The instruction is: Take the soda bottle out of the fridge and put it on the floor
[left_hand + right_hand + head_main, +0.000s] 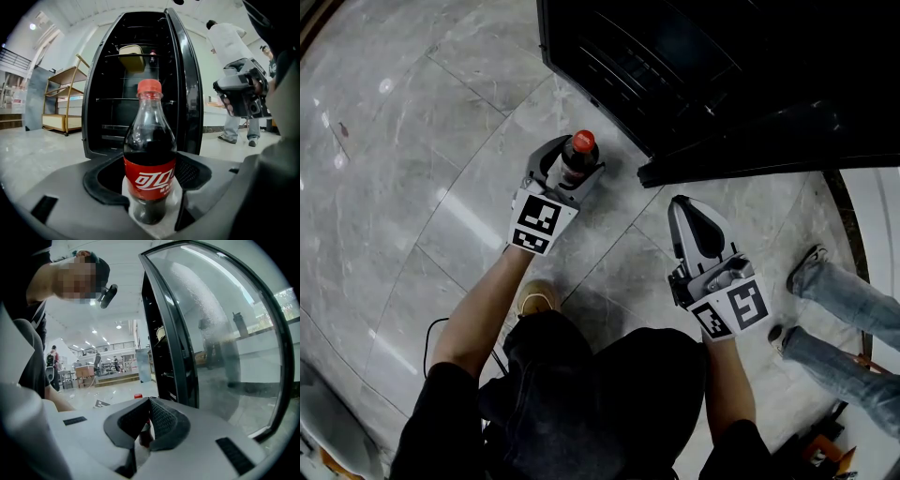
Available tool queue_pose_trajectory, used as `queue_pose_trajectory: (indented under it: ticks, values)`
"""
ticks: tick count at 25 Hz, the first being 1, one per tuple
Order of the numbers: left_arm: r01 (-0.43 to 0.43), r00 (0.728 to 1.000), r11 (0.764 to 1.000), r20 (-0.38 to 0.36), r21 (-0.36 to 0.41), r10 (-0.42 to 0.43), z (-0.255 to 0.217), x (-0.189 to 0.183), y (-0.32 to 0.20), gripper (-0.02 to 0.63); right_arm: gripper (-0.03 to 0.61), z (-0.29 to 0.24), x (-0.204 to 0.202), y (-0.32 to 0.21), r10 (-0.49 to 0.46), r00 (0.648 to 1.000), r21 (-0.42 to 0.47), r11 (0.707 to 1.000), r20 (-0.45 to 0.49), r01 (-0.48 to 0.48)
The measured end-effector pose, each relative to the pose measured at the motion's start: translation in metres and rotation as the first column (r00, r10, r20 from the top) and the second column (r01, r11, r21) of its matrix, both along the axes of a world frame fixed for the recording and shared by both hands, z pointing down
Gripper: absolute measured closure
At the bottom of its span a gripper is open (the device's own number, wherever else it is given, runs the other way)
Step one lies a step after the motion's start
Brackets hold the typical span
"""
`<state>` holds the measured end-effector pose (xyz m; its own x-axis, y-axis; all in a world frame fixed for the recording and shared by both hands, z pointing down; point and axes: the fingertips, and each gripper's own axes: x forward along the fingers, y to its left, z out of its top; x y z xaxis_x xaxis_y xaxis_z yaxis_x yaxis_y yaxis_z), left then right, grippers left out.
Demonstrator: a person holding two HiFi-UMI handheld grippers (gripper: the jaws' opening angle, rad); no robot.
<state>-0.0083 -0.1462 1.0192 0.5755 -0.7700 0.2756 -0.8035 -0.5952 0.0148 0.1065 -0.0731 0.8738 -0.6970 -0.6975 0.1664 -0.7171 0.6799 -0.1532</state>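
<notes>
I have the soda bottle upright, long axis vertical, seemingly set down on the floor with the open fridge at its 1 o'clock. The left gripper is the near one: its fingers stand wide, clasping the label from 9 and 3 o'clock, so the release must spread sideways before backing toward 6. My left arm reaches forward and low, while the right gripper waits at the bottle's 4 o'clock, fingers pinched together on nothing.

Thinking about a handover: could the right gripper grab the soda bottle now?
Probably not by the body: the left gripper's jaws clasp the soda bottle on both sides. Only the red cap stands free, and the right gripper's jaws are together.
</notes>
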Motion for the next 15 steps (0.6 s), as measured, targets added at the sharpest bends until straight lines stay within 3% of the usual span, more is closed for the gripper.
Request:
queue_pose_trajectory:
  ticks: [15]
  values:
    - [0.003,1.0,0.999,-0.005,0.032,-0.003,0.002,0.002,0.008,0.302,0.56,0.009,-0.011,0.0,-0.005,1.0,-0.024,1.0,-0.015,0.004]
